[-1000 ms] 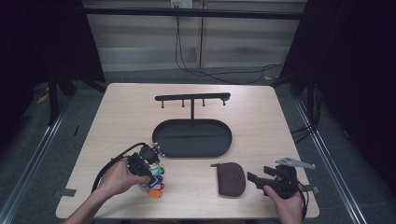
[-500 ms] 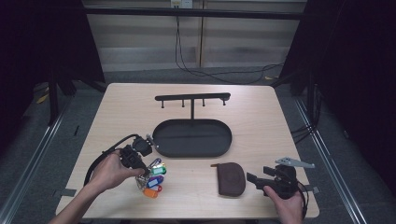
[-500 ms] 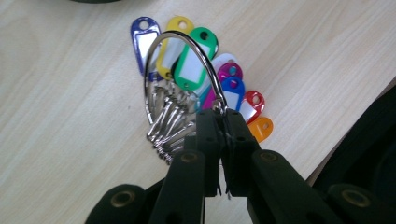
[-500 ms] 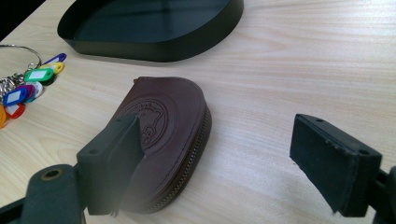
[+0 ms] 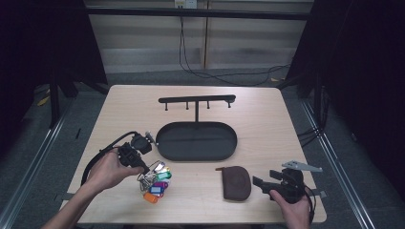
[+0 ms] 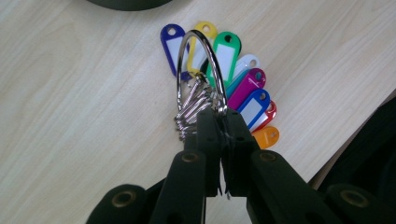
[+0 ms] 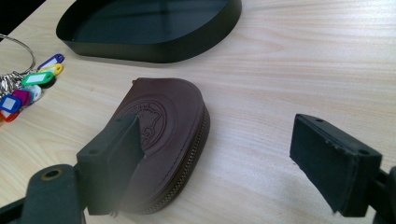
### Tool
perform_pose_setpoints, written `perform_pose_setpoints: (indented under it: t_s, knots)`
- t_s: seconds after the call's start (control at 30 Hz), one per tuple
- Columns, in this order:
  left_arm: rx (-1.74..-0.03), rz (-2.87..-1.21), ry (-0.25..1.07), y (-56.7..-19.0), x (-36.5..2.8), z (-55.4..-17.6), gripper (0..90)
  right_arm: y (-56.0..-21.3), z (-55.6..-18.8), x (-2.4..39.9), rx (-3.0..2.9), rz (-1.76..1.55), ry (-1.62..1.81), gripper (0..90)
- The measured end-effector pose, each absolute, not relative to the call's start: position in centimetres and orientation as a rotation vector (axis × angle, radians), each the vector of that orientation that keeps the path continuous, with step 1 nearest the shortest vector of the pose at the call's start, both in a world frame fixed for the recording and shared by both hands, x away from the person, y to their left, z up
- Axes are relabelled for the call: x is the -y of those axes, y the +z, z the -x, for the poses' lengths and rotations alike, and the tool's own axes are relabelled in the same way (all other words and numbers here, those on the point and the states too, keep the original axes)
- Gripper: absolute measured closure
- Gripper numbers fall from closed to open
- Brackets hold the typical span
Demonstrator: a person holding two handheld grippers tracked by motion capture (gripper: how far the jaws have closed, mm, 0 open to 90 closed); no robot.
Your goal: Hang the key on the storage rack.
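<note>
While your left gripper clamped the steel key ring, its coloured plastic tags fanned out; your right gripper gaped wide.

Your left claw pinches the key ring, tags hanging beneath it. The tray lies just beyond. The pouch sits directly before your right claw, jaws apart.

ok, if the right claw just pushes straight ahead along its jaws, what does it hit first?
Probably the brown zip pouch: it lies just ahead of the open right claw, off toward one jaw. Beyond it sits the black oval tray. Depth is hard to judge.
</note>
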State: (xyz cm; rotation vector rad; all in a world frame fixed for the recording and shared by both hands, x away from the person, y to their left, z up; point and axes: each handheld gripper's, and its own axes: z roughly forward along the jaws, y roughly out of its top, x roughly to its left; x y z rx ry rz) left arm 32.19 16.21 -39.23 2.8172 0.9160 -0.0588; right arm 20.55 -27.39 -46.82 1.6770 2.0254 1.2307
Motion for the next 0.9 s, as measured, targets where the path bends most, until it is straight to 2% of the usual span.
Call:
perform_pose_setpoints:
  t_s: [0.43,0.9]
  knots:
    - [-0.907,-2.777,-0.029,-36.9,-16.6,-32.4,87.4,-46.9,-20.6,27.4,-2.037,-1.676,1.235,16.7]
    - [-0.943,-2.819,-0.010,-35.2,-16.7,-33.1,87.4,-46.8,-20.6,27.4,-2.019,-1.679,1.233,16.7]
